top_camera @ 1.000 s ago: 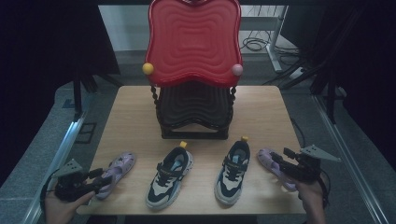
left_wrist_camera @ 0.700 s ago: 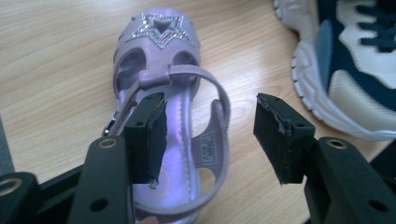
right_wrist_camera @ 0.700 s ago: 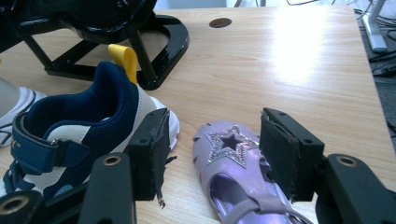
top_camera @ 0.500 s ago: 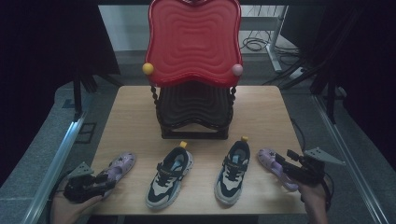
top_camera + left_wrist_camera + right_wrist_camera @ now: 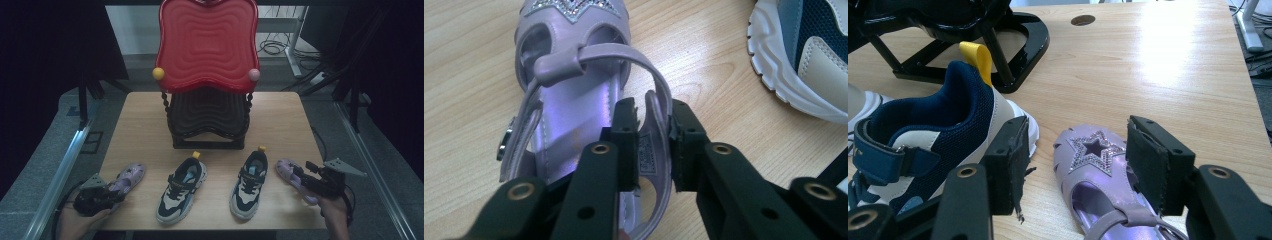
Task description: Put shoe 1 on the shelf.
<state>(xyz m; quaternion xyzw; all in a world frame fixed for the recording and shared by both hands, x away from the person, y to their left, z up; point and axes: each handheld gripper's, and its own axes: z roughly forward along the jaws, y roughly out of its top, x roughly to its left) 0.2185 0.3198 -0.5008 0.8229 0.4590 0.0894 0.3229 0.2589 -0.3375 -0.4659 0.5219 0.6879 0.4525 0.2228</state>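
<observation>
Four shoes lie along the wooden table's (image 5: 140,130) near edge, before a red-and-black rack (image 5: 207,75) | left gripper (image 5: 653,131) has just been closing, jaws pinching left lilac sandal's (image 5: 574,100) heel strap; squeeze firmly before lifting | right gripper (image 5: 1075,165) gapes over right lilac sandal (image 5: 1098,175); lower it, then close.

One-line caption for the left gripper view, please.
Left gripper jaws, just closing, pinch the heel strap of a purple sandal on the wooden table.
</observation>
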